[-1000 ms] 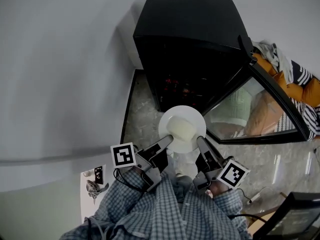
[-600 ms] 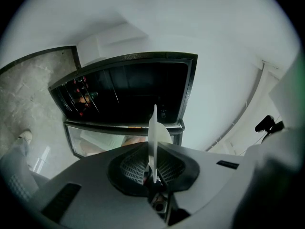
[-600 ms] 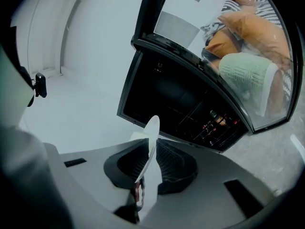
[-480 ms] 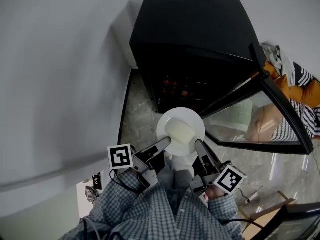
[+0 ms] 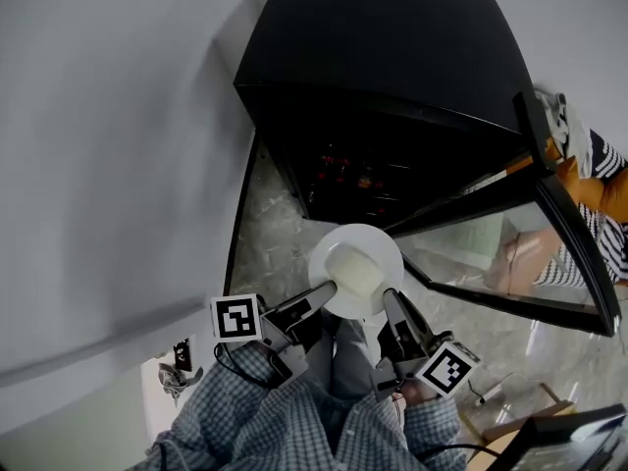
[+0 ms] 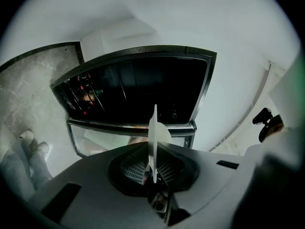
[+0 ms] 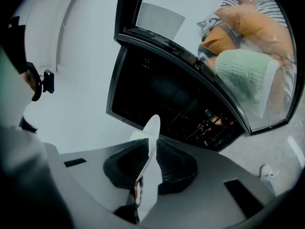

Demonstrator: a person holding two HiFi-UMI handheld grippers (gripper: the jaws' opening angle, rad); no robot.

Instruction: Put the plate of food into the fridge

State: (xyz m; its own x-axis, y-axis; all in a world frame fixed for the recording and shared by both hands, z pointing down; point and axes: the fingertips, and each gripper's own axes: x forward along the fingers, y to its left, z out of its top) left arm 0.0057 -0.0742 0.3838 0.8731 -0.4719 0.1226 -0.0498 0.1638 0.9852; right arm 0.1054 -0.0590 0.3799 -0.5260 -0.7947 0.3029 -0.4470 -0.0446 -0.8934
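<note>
A white plate (image 5: 390, 261) carrying a pale mound of food (image 5: 353, 268) hangs in front of the black fridge (image 5: 392, 57), just below its dark open inside (image 5: 363, 180). My left gripper (image 5: 320, 297) is shut on the plate's near-left rim and my right gripper (image 5: 391, 304) on its near-right rim. In the left gripper view the plate (image 6: 153, 132) shows edge-on, clamped in the left gripper (image 6: 152, 165). In the right gripper view the plate's rim (image 7: 151, 130) is likewise pinched in the right gripper (image 7: 145, 165), with the fridge's shelves (image 7: 190, 113) beyond.
The fridge's glass door (image 5: 510, 253) stands swung open to the right. Small red-capped items (image 5: 343, 170) sit on a shelf inside. Orange and striped cushions (image 5: 589, 180) and a green towel (image 7: 243, 75) lie behind the door. Marble floor (image 5: 270, 234) runs along a white wall on the left.
Both grippers have sunk a little with the plate, and the fridge now fills more of the head view. Both grips on the plate are unchanged.
</note>
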